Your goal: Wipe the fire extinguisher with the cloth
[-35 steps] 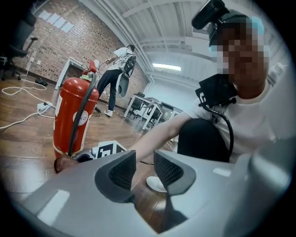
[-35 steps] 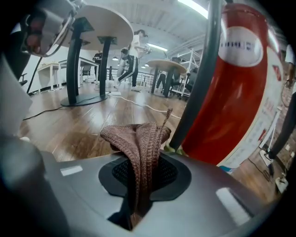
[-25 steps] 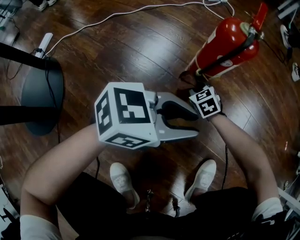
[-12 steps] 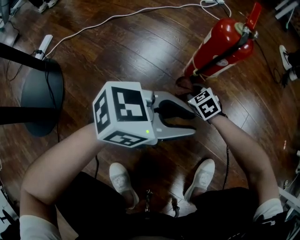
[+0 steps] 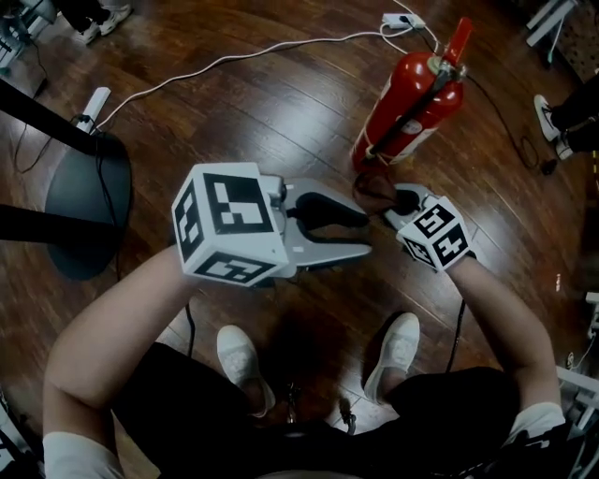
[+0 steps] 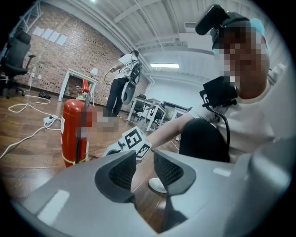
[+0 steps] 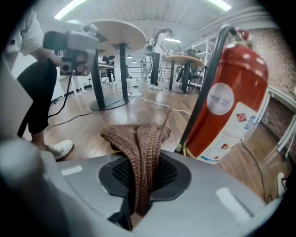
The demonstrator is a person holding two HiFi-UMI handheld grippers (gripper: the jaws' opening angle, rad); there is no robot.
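Across the wood floor [image 5: 281, 112] a white cable [image 5: 234, 54] (plugged to a power strip [image 5: 401, 21]) runs behind the fire extinguisher [image 5: 412, 98]. Near its base the right gripper [image 7: 141, 173] clamps the cloth [image 7: 138, 139], and the left gripper [image 5: 365, 234] gapes empty.

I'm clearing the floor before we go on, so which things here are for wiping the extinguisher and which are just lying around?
For the job: fire extinguisher, brown cloth, right gripper with jaws shut on it.
Lying about: white cable, power strip, round table base.
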